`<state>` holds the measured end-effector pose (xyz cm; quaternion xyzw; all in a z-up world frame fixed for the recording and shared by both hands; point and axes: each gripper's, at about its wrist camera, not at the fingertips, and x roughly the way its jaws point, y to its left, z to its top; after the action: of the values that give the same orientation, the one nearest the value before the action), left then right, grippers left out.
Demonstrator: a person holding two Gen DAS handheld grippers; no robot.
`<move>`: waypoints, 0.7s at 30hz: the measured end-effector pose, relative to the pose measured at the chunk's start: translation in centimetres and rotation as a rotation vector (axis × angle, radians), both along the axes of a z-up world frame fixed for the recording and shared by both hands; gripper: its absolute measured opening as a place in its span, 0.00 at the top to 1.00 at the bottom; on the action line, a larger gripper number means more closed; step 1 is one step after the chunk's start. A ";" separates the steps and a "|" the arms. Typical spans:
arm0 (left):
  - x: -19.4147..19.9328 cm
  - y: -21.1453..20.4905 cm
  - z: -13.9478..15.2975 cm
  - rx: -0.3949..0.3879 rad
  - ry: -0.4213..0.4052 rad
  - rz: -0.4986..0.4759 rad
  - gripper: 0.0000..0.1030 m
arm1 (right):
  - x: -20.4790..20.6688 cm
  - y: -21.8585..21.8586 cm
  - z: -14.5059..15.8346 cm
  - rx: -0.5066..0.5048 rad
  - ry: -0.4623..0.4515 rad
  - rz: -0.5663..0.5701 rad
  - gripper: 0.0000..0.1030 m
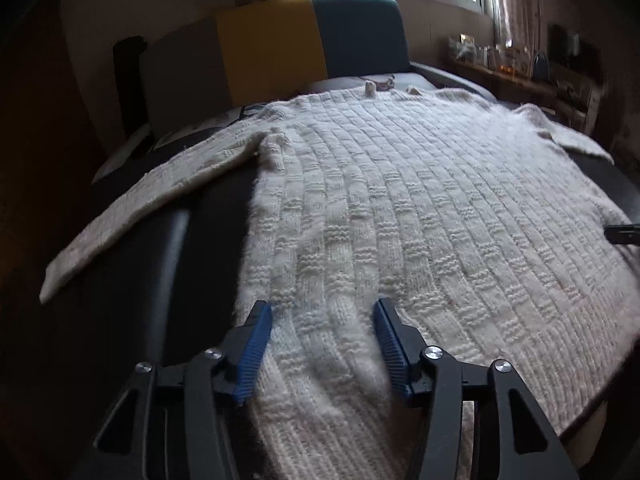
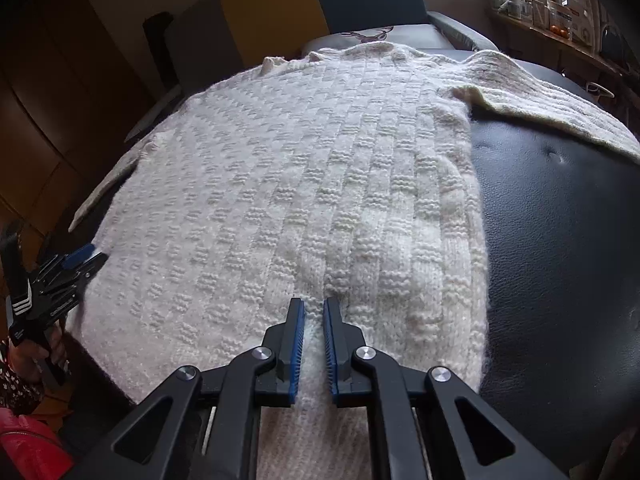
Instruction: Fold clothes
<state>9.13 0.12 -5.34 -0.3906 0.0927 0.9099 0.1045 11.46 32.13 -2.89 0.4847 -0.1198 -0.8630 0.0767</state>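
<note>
1. Left wrist view: at the far left a sleeve (image 1: 152, 204) of the white knit sweater (image 1: 400, 200) runs out over the edge of the dark leather seat (image 1: 132, 280) and hangs a little past it.
2. Just right of that sleeve, the left tool (image 1: 322, 334) hovers over the near hem with its blue pads spread; knit lies between them, but neither pad presses on it, so it holds nothing.
3. The sweater body fills the middle of both views, laid flat with collar far and hem near. The weave is thick and fuzzy; I judge it soft, limp and fairly heavy for a garment, likely to sag and stretch where lifted.
4. Right wrist view: the right tool (image 2: 314, 340) sits at the near hem with pads nearly pressed together, pinching a raised ridge of knit between them.
5. Right of that, bare black leather (image 2: 560, 240) shows, slick enough to let the wool slide.
6. At the far right the other sleeve (image 2: 540, 96) lies spread outward on the seat.
7. Best places to take hold, in my judgement: each sleeve near its cuff or shoulder seam for the inward folds, then both hem corners together, so the weight is shared and the knit does not distort.
</note>
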 end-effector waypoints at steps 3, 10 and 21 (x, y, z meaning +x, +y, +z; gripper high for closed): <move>0.4 -0.1 1.3 0.099 -0.030 -0.028 0.49 | -0.2 0.3 0.4 0.006 -0.015 -0.004 0.93; 2.1 2.1 1.3 0.017 -0.018 -0.133 0.63 | 2.5 -2.1 2.5 -0.018 -0.030 0.146 0.91; 2.8 1.4 1.0 0.025 -0.071 -0.136 0.62 | 5.7 2.5 0.0 -0.044 -0.066 0.024 0.99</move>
<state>11.96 1.49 -4.38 -0.4143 0.1039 0.8873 0.1741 17.19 34.65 -2.90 0.5127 -0.1354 -0.8426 0.0937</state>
